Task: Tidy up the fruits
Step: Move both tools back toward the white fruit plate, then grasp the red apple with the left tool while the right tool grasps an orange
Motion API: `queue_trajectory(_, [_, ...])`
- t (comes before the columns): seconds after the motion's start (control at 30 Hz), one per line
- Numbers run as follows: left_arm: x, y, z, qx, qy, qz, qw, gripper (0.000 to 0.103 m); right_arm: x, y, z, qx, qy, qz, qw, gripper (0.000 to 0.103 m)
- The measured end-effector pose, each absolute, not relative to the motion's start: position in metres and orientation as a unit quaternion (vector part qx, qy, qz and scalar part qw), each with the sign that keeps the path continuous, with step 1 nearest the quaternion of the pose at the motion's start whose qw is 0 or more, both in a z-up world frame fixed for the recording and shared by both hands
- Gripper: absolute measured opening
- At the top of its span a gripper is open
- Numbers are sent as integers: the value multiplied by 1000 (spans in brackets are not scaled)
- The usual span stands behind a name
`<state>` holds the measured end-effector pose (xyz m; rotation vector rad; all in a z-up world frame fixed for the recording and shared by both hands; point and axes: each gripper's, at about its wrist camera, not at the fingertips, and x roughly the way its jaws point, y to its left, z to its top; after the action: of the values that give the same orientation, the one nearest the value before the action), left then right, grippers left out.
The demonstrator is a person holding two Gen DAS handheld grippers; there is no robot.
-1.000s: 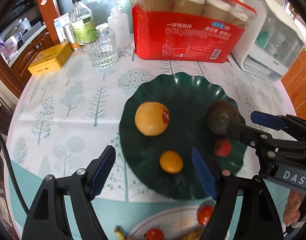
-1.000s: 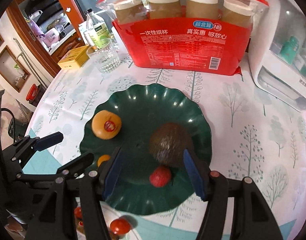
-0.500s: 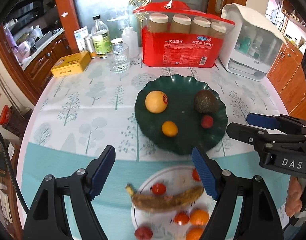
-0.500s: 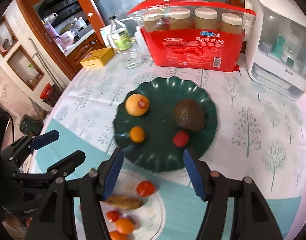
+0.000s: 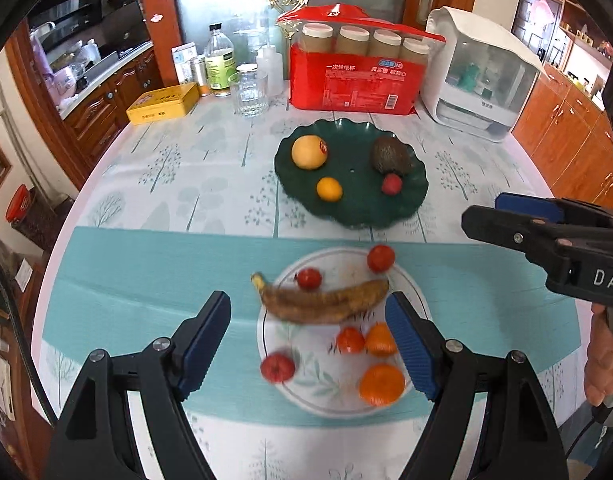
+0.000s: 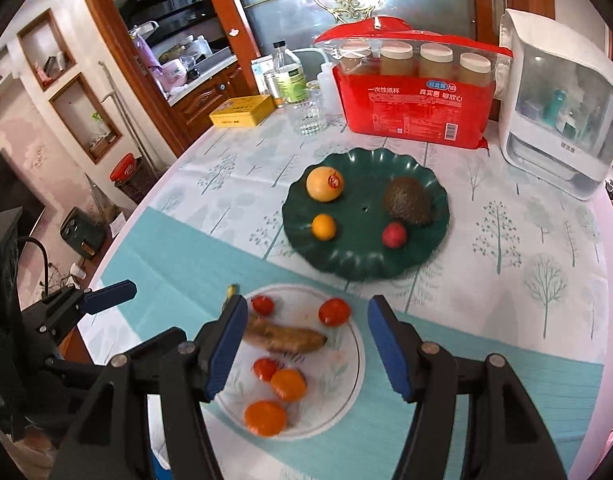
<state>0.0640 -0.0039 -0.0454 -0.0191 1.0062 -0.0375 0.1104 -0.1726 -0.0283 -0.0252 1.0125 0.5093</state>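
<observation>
I see the fruit split between two dishes: on the green plate (image 5: pixel 416 196) sit a large yellow orange (image 5: pixel 309 153) with a red sticker, a small orange (image 5: pixel 329 189), a dark avocado (image 5: pixel 391 156) and a small red fruit (image 5: pixel 391 183) just beside the avocado; nearer to me, the white plate (image 5: pixel 328 402) carries a brown-spotted banana (image 5: pixel 324 301) lying across it with its stem past the rim, two tomatoes (image 5: pixel 309 278) beyond the banana, and on my side of it a red fruit (image 5: pixel 277 367), a tomato and two tangerines (image 5: pixel 381 384), somewhat blurred; my left tool (image 5: pixel 308 342) hovers over the white plate with its blue pads spread wide, gripping nothing; my right tool (image 6: pixel 302 346) also hangs above that plate, pads wide apart and empty; both dishes rest on the tabletop (image 5: pixel 178 184), covered by a tree-print cloth with a teal band under the white plate; behind the green plate stand a red pack of paper cups (image 5: pixel 356 76), a glass (image 5: pixel 248 94), a yellow tin (image 5: pixel 162 103), bottles and a white box with a clear window (image 5: pixel 480 76).
</observation>
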Motion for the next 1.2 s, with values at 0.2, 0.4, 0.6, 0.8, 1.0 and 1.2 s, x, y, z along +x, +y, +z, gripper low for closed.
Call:
queue_trajectory(0.2, [36,-6,-42,-13,473,-2,881,79,88,-182,-35,-18,485,234,842,63])
queue_trajectory(0.4, [14,0,-40,-42,466,8,884,81,77,-201,-40,0,485,218,847,63])
queue_trajectory(0.6, [4,4,-50,-58,475,16,878,81,71,-210,-56,-15,485,202,851,63])
queue_trajectory(0.8, [0,7,-72,-62,490,30,869,81,59,-209,-79,-44,495,200,845,63])
queue_trajectory(1.0, [-1,8,-99,-59,511,45,856,81,45,-194,-104,-81,507,232,826,63])
queue_trajectory(1.2, [3,13,-124,-56,526,53,847,81,33,-168,-125,-105,520,273,802,63])
